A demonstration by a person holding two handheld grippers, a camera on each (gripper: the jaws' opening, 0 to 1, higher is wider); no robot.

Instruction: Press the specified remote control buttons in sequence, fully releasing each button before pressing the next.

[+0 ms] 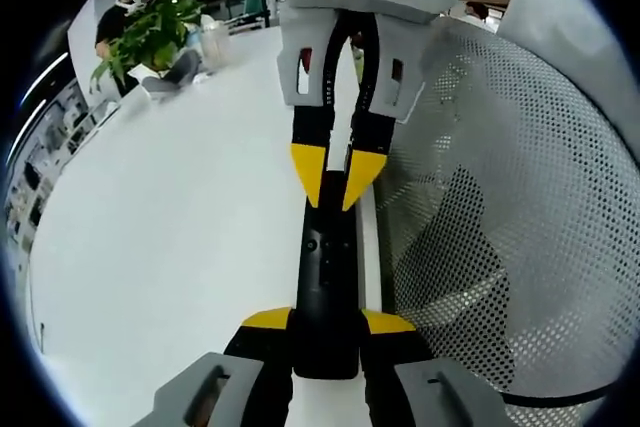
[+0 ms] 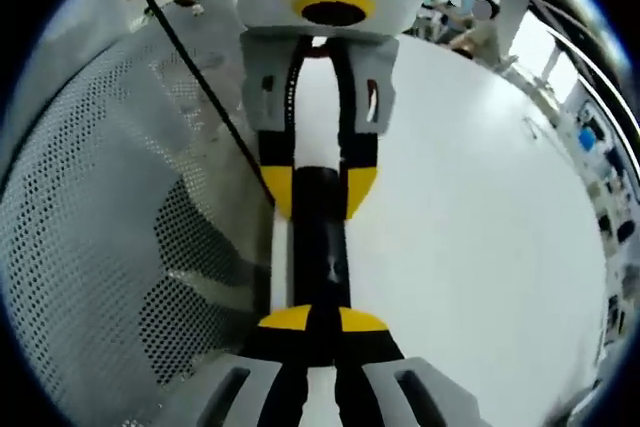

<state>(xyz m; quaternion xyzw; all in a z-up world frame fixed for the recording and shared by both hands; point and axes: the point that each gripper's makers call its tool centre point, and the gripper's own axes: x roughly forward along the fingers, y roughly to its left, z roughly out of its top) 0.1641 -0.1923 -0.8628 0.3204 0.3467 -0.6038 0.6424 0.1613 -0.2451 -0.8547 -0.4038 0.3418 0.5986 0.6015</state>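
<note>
A slim black remote control (image 1: 325, 277) lies lengthwise between the two grippers, over a white table (image 1: 170, 227). My left gripper (image 1: 328, 322) is shut on its near end, with a yellow-tipped jaw on each side. My right gripper (image 1: 337, 182) comes in from the top of the left gripper view, its yellow tips almost together and resting on the remote's far end. In the right gripper view, the remote (image 2: 322, 232) runs up from my right gripper (image 2: 322, 322) to the left gripper (image 2: 320, 192), which clamps it. The buttons are too dark to make out.
A white perforated mesh panel (image 1: 500, 207) stands along one side of the remote, and it is seen again (image 2: 110, 197) in the right gripper view. A potted plant (image 1: 150, 32) and a seated person (image 1: 120, 7) are at the table's far end. A black cable (image 2: 200, 77) crosses the mesh.
</note>
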